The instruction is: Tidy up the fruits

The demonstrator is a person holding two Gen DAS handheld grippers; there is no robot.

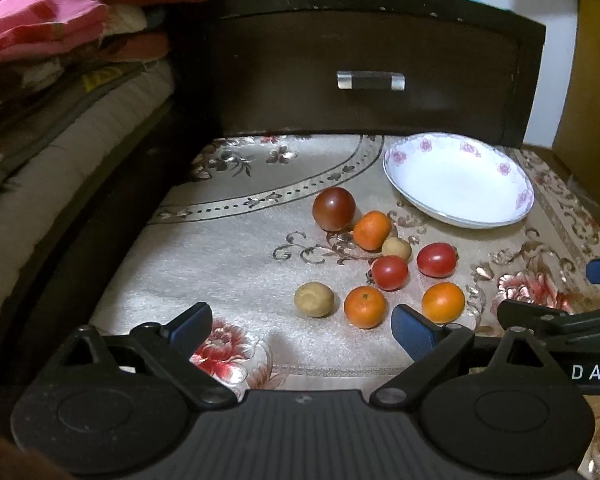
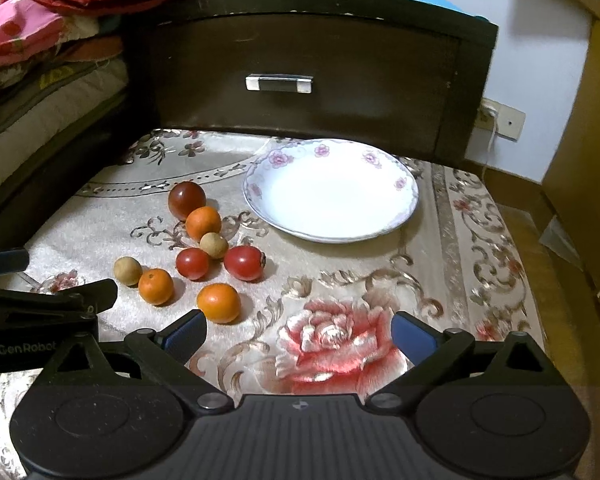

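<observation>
dark wood fills the back of both views: a drawer front (image 2: pixel 300 80) with a metal handle (image 2: pixel 279 83) is seen standing upright behind the floral embroidered cloth (image 2: pixel 340 332). folded bedding (image 1: pixel 40 40) is piled to the left, and a wall socket (image 2: pixel 500 118) is glimpsed at the right.

on the cloth a white plate (image 2: pixel 396 200) with pink flowers on its rim is set, nothing in it. just left of the plate the fruits are gathered in a loose cluster: a dark red tomato (image 2: pixel 187 199) at the far end, touched by a small orange (image 2: pixel 203 223), with a brown longan (image 2: pixel 214 245) tucked against that. two red cherry tomatoes (image 2: pixel 192 263) (image 2: pixel 244 263) are laid either side of it; the right one is lying on its side, its long axis across the view and its stem end pointed right, toward open cloth. nearer, a second longan (image 2: pixel 127 271), a second orange (image 2: pixel 155 286) with stem scar up, and a third orange (image 2: pixel 219 303) are spread.

the left gripper (image 1: pixel 302 326) is held wide apart and nothing is gripped; the nearest oranges and longan are seen just beyond its blue pads (image 1: pixel 414 334). the right gripper (image 2: pixel 298 332) is likewise spread wide over the embroidered rose, with the third orange just beside its left pad (image 2: pixel 186 334). nothing is placed between fruits and plate.
</observation>
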